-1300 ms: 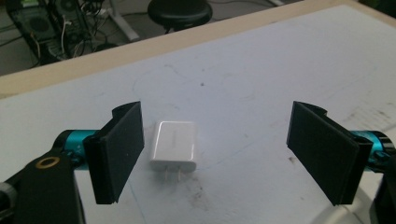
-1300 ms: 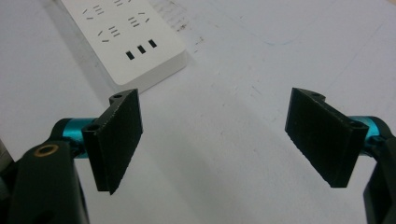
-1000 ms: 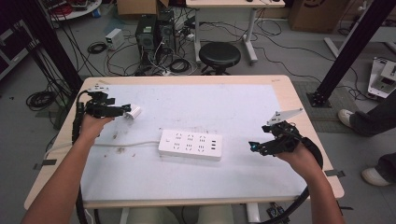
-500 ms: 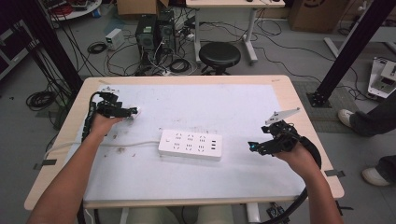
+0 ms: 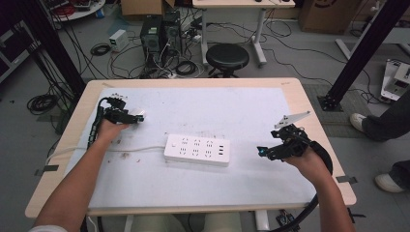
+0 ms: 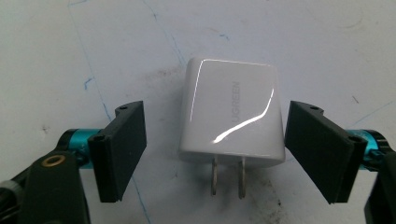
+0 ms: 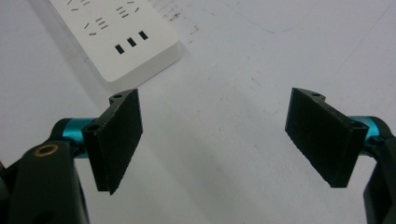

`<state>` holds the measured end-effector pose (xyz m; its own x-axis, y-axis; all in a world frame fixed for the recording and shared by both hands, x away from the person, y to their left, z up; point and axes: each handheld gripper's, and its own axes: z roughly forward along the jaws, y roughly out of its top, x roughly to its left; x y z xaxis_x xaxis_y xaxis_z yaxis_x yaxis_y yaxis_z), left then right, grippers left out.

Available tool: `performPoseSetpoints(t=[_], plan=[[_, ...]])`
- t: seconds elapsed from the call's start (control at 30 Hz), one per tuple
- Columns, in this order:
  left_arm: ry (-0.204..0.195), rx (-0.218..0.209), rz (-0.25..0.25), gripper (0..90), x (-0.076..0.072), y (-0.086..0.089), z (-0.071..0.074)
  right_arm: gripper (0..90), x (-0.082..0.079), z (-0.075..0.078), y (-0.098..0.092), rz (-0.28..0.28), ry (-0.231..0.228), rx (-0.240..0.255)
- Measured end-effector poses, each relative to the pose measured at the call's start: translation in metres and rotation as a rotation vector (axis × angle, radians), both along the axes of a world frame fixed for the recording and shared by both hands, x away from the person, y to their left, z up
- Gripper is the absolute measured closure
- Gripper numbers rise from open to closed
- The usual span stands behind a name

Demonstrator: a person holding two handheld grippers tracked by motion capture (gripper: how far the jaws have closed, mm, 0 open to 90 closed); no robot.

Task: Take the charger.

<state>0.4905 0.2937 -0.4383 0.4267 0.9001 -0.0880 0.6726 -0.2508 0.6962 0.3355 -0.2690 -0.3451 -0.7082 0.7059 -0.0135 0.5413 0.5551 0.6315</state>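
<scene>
Near the bench's left edge: left gripper [image 6: 212,154] spread around a white charger [image 6: 232,112], jaws just closing in, pads not yet touching its sides, prongs pointing back toward the camera. Probably light, rigid, glossy and slippery; best pinched across the flat sides, clear of the prongs. Mid-bench: white power strip [image 5: 197,150]. Toward the right edge: right gripper [image 7: 217,140] spread, empty.

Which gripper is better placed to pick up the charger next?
Left. The left gripper already straddles the charger, jaws just closing with small gaps either side. The right gripper stands open over bare table beyond the power strip.
</scene>
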Motion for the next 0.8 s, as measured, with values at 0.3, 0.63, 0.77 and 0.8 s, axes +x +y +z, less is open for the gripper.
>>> performPoseSetpoints(t=[0.3, 0.63, 0.77, 0.8], plan=[[0.003, 0.016, -0.013, 30.2, 0.000, -0.001, -0.002, 19.4, -0.001, -0.001, -0.001, -0.002, 0.000, 0.000], [0.000, -0.004, -0.005, 42.4, -0.004, 0.000, 0.004, 19.4, -0.002, -0.001, 0.000, -0.002, 0.002, -0.002], [-0.024, -0.017, -0.014, 42.5, -0.009, 0.001, 0.014, 19.4, -0.003, -0.002, -0.001, -0.002, -0.001, -0.001], [-0.035, -0.025, -0.012, 42.5, -0.012, 0.001, 0.017, 19.4, -0.003, -0.002, -0.001, -0.001, -0.004, -0.002]])
